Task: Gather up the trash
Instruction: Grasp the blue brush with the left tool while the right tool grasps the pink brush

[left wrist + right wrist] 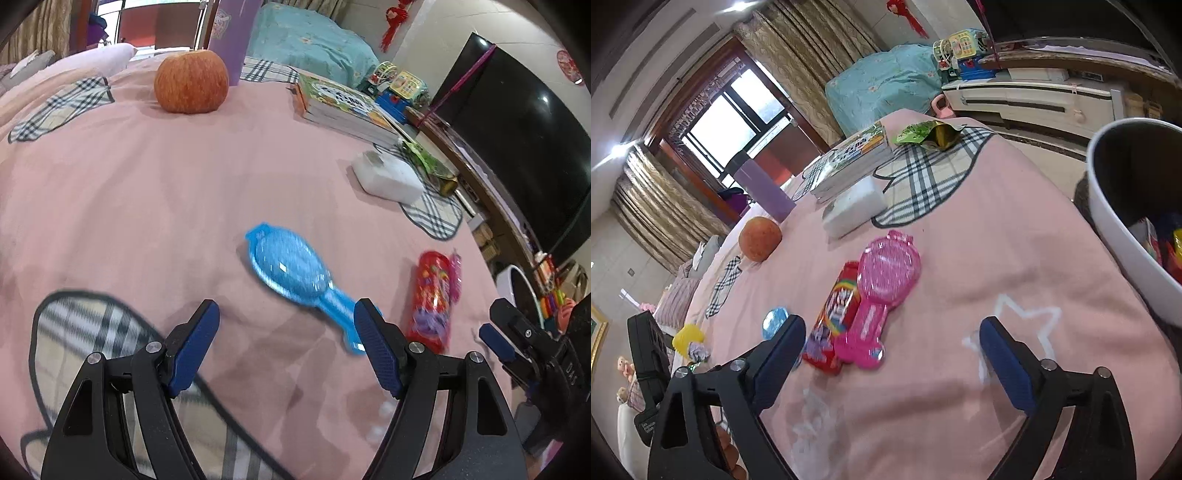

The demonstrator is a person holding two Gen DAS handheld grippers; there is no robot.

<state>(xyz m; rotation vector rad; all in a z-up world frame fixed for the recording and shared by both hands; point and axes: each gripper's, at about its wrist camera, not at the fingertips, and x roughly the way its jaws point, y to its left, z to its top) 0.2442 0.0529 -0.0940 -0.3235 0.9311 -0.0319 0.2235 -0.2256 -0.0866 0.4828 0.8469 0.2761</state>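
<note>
A red candy wrapper lies flat on the pink bedcover, touching a pink hairbrush on its right. My right gripper hovers open just in front of both, nothing between its fingers. A crumpled green and gold wrapper sits at the far edge of the bed. In the left wrist view a blue hairbrush lies ahead of my open left gripper, with the red candy wrapper to its right. The right gripper shows at that view's right edge. The white bin holds several colourful scraps.
An apple, a stack of books and a white pack rest farther back on the bed. A purple box stands behind the apple. The bin stands off the bed's right side, beside a low cabinet.
</note>
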